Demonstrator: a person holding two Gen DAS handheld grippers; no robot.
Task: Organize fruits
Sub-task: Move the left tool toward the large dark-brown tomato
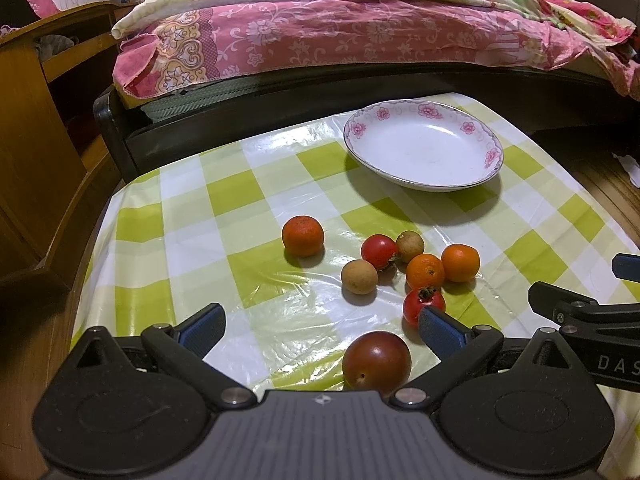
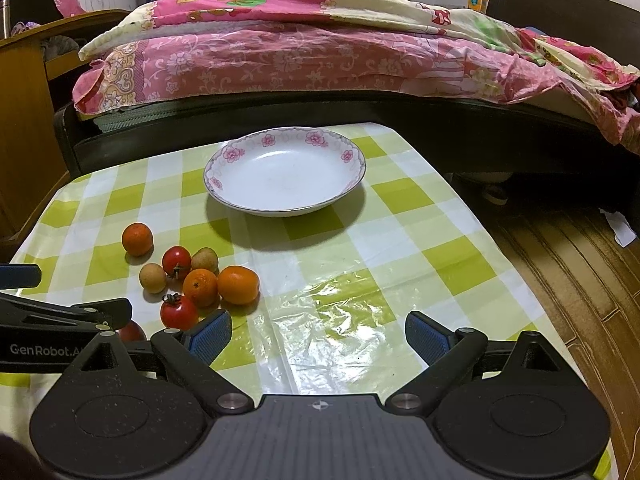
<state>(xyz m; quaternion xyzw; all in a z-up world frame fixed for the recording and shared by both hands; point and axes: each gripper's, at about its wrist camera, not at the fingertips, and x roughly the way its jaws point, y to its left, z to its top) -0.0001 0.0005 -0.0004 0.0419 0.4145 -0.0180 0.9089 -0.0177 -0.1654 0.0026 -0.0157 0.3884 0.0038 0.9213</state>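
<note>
A white plate with pink flowers [image 1: 486, 158] [image 2: 352, 160] stands bare at the far side of the checked table. Several small fruits lie in a cluster nearer me: three oranges [image 1: 303, 236] [image 2: 238, 285], two red tomatoes [image 1: 379, 251] [image 2: 179, 312], two tan longans [image 1: 359, 277] [image 2: 152, 277]. A dark plum [image 1: 376, 360] lies between the open jaws of my left gripper [image 1: 324, 326], untouched. My right gripper [image 2: 318, 334] is open over bare cloth, right of the cluster. In the right wrist view the plum [image 2: 131, 332] peeks from behind the left gripper.
The green-and-white plastic tablecloth [image 1: 224, 216] [image 2: 400, 248] covers a small table. A bed with a pink floral quilt [image 1: 320, 32] [image 2: 320, 52] runs behind it. Wooden furniture [image 1: 36, 120] stands at left. Wooden floor [image 2: 560, 280] lies to the right.
</note>
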